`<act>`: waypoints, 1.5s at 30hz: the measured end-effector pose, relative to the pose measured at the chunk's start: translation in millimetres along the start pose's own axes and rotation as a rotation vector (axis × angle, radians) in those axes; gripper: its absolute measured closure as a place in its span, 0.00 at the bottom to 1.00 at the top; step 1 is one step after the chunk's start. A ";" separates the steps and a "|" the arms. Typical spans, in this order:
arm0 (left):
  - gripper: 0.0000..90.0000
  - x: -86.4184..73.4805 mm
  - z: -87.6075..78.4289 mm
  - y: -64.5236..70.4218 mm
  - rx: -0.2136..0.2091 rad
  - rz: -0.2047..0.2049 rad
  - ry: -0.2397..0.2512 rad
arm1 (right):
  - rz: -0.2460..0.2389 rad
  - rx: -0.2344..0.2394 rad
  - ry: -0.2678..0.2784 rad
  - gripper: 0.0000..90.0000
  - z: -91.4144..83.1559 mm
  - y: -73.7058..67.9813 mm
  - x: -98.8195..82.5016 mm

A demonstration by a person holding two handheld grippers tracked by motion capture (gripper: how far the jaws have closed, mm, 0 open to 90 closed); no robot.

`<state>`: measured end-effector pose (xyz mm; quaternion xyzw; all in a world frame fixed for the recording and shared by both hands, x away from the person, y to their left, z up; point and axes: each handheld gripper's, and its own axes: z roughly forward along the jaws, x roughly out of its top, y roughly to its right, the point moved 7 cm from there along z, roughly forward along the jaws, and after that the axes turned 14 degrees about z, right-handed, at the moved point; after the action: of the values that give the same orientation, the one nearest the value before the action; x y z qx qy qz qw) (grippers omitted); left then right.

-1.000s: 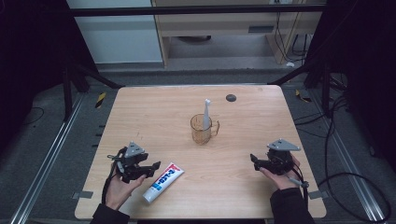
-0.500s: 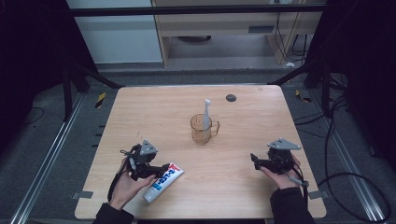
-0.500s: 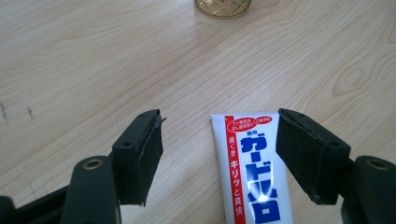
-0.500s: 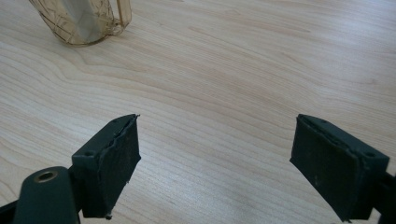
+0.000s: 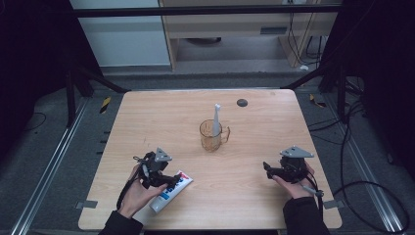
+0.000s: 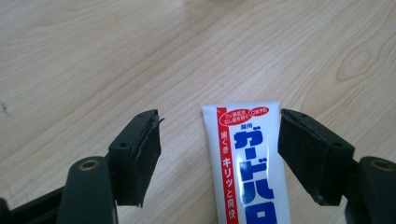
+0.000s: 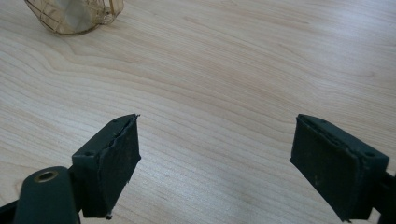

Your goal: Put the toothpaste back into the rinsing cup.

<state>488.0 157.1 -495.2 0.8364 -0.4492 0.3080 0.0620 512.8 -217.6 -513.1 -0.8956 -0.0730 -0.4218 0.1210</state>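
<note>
A white toothpaste tube (image 5: 160, 200) with blue and red print lies flat near the table's front left. My left gripper (image 5: 171, 182) is down over it, and its jaws have just been opening. In the left gripper view the tube (image 6: 250, 172) lies between the open jaws of the left gripper (image 6: 219, 116), close to the right pad, with bare wood between it and the left pad. My right gripper (image 5: 267, 168) rests at the front right, and the right gripper (image 7: 217, 119) stands open over bare wood. An amber mug (image 5: 211, 138) holds an upright white toothbrush (image 5: 217, 116).
The wooden table (image 5: 147, 117) also carries a small dark round disc (image 5: 242, 102) near its far edge. The mug (image 7: 74, 16) sits at the top left of the right gripper view. Dark floor, rails and cables surround the table.
My left gripper has slid right across the table and now straddles the toothpaste tube. The right gripper has stayed where it was.
</note>
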 end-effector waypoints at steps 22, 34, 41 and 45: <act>0.33 -9.3 20.8 15.3 -0.053 0.049 -0.141 | -0.027 -0.018 -0.045 0.17 7.9 0.3 -7.1; 0.33 -11.2 33.4 19.8 -0.077 0.046 -0.197 | -0.033 -0.012 -0.065 0.17 10.5 -0.6 -9.0; 0.35 -13.2 40.5 20.6 -0.089 0.036 -0.230 | -0.034 -0.009 -0.071 0.17 12.0 -0.8 -9.6; 0.36 -12.9 40.6 20.3 -0.095 0.035 -0.237 | -0.038 -0.011 -0.073 0.17 12.3 -1.1 -9.7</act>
<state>485.3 138.9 -538.7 0.8549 -0.4821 0.1866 0.0425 515.5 -213.4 -528.0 -0.9095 -0.0918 -0.3915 0.1054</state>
